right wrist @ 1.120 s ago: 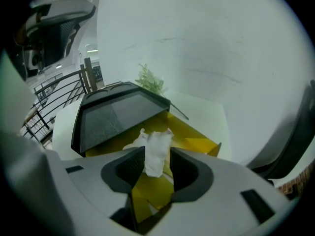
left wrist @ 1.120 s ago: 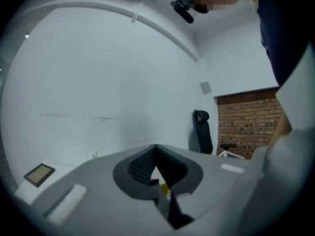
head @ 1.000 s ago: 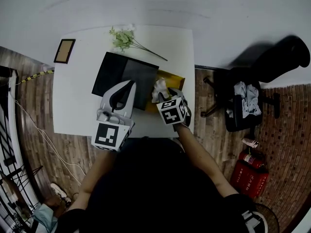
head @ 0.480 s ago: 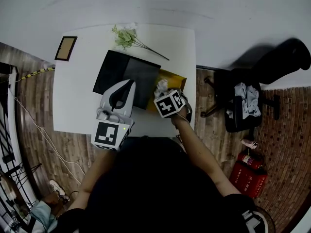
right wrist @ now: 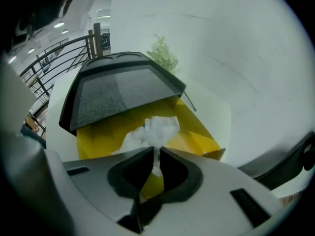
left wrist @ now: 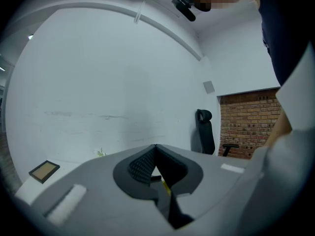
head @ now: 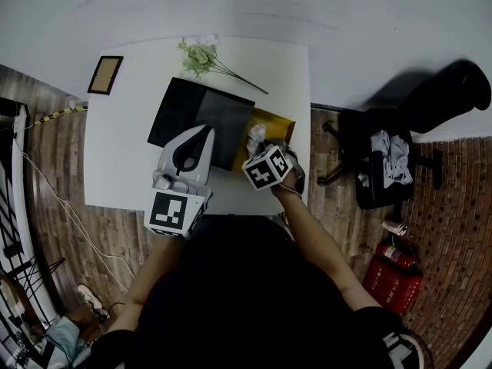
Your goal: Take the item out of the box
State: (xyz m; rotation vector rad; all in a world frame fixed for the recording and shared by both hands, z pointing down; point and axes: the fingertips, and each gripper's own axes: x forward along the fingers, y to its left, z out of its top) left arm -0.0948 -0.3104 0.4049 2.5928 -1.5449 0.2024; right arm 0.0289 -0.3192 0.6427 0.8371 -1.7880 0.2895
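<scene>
A yellow box (head: pixel 275 121) lies open on the white table, with its black lid (head: pixel 201 121) leaning over its left side. A white crumpled wad of paper (head: pixel 256 134) sits in the box. My right gripper (head: pixel 260 151) reaches into the box. In the right gripper view, its jaws (right wrist: pixel 155 149) are closing and pinch the lower end of the white wad (right wrist: pixel 156 129) over the yellow box (right wrist: pixel 197 139), under the lid (right wrist: pixel 118 92). My left gripper (head: pixel 204 131) hovers over the lid, shut and empty (left wrist: pixel 155 147).
A green flower sprig (head: pixel 201 56) and a small picture frame (head: pixel 104 75) lie at the far side of the table (head: pixel 123 152). Right of the table stand a black office chair (head: pixel 388 164) and red extinguishers (head: pixel 396 271) on the wood floor.
My right gripper has edged a little left toward the white wad and tilted its marker cube. The left gripper and the box have stayed put.
</scene>
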